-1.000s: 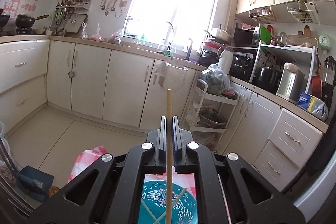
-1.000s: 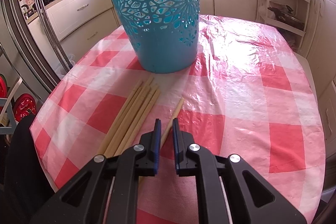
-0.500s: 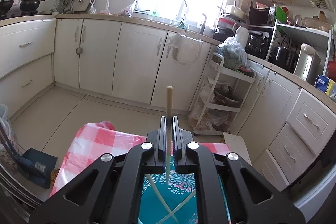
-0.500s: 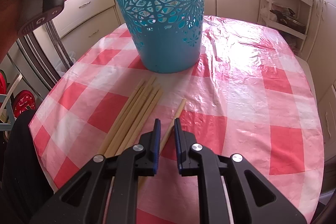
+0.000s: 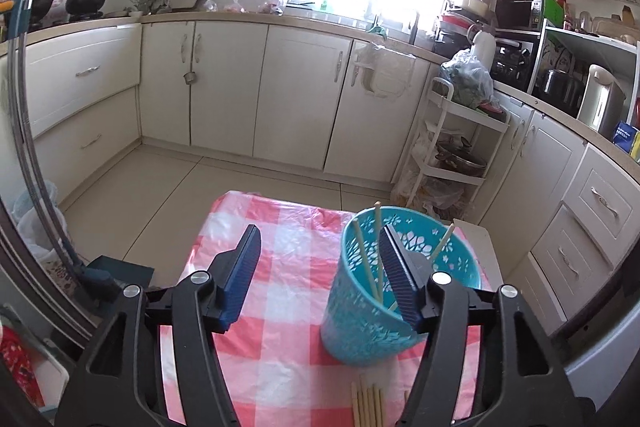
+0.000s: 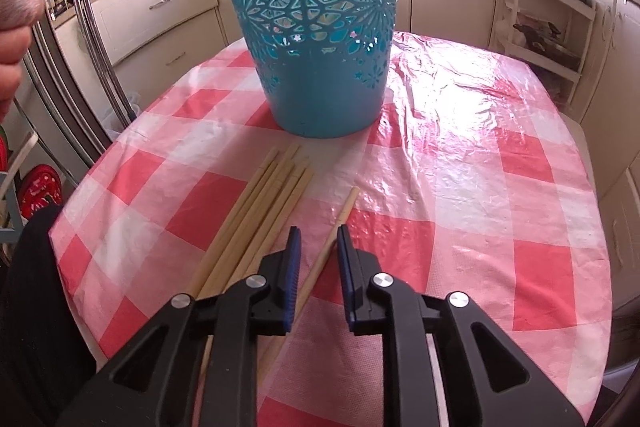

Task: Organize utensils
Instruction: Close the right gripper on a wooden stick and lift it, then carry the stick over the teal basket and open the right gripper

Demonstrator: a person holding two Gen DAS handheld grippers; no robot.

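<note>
Three chopsticks [image 5: 366, 255] now stand in the blue bin [image 5: 360, 323], leaning against its wall with their tips showing above the rim. One second ago your left gripper [image 5: 320, 267] was clamped on one stick, held upright over the bin's mouth; since then its jaws have just been opening, they stand wide apart with nothing between them, and that stick is no longer in them. I judge it is one of the three in the bin, so that delivery looks done and your left tool is free for another.

From the left wrist the bin sits at about 4 o'clock of centre, partly behind your left gripper's right finger, on the checked cloth [image 5: 280, 347]. At 6 o'clock, just in front of the bin, the ends of the remaining sticks poke into view.

Your right gripper [image 6: 318, 259] hangs low over the table with its jaws a narrow gap apart, slightly wider than a second ago. A lone stick [image 6: 340, 223] lies flat on the cloth and runs through that gap, but the pads do not press on it, so you have not gripped it yet. It points toward 1 o'clock.

Just beside it, toward 10 o'clock, lies the bundle [image 6: 260, 211] of about six sticks, side by side, tips near the bin's base. From here the bin stands upright at 12 o'clock. So most of the sticks, about seven, remain on the table.
</note>
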